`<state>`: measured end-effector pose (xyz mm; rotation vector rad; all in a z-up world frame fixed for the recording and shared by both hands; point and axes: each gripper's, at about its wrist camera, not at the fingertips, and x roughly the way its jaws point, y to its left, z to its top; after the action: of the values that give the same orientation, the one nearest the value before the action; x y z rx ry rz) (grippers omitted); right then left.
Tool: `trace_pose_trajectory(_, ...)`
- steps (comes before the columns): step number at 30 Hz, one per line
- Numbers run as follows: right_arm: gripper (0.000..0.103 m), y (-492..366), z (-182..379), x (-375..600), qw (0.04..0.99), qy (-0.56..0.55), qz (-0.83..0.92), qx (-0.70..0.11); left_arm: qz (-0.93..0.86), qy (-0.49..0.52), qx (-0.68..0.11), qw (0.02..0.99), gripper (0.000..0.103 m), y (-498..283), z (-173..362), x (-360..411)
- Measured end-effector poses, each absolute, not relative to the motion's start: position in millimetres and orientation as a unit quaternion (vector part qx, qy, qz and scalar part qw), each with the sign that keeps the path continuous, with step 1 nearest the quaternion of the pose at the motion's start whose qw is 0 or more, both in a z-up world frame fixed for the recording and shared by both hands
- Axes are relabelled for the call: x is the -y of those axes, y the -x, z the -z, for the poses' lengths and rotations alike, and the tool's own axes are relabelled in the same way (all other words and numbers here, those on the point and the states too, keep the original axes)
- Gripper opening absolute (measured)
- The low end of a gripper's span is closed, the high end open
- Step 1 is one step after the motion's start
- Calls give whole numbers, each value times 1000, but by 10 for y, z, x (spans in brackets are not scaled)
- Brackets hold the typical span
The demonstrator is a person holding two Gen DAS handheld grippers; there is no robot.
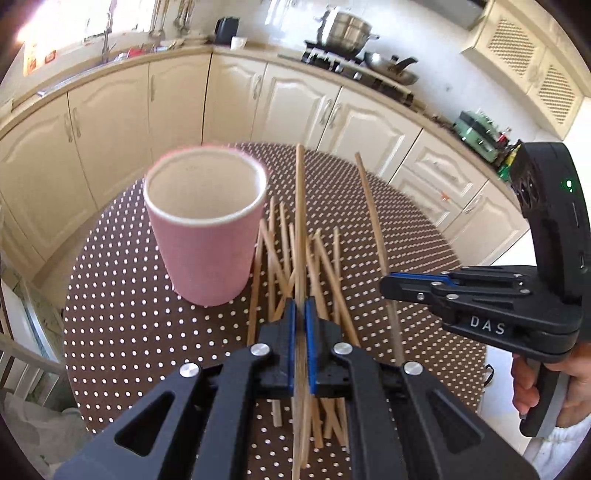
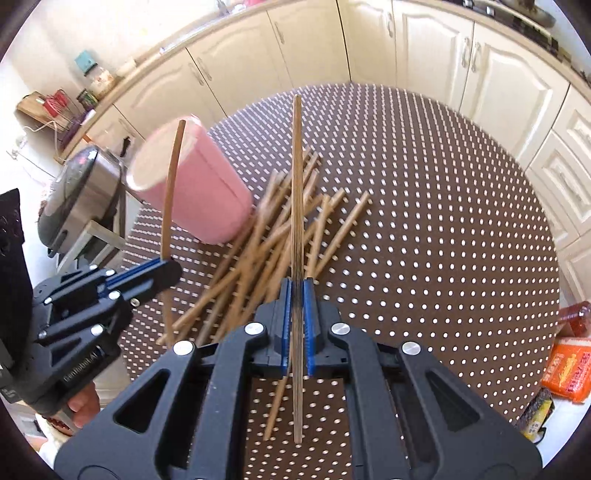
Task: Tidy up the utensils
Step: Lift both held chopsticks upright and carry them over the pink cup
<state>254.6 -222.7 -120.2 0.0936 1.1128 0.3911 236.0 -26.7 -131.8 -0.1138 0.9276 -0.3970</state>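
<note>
A pink cup (image 1: 205,225) stands upright and empty on the dotted brown table (image 1: 122,325); it also shows in the right wrist view (image 2: 195,192). Several wooden chopsticks (image 1: 325,269) lie in a loose pile to its right, also seen from the right wrist (image 2: 266,236). My left gripper (image 1: 301,308) is shut on one chopstick (image 1: 300,206) held above the pile. My right gripper (image 2: 295,286) is shut on another chopstick (image 2: 296,166); in the left wrist view it (image 1: 388,286) holds that chopstick (image 1: 373,210) right of the pile.
Cream kitchen cabinets (image 1: 229,99) curve behind the table. A stove with a steel pot (image 1: 343,29) and a pan is on the counter. A rice cooker (image 2: 81,192) stands left of the table. Orange packets (image 2: 569,369) lie at the right.
</note>
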Motion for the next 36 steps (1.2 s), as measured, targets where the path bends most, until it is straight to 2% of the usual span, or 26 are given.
trace_pose_trajectory(9,7,-2382,626,2030,863,-39,-216,-455,199,59,-361,909,6,-2160,647,238)
trace_pose_trajectory(20,7,-2457,56,1730,897,-38,-227,-379,149,60,-268,950,6,-2386,-4,88)
trace_pose_trajectory(30,7,-2618,-275,1506,927,-48,-210,-308,97,90,-195,972,6,-2705,-250,-67)
trace_pose_trajectory(36,7,-2686,-245,1401,939,-48,-196,-280,85,85,-205,971,6,-2863,-55,-86)
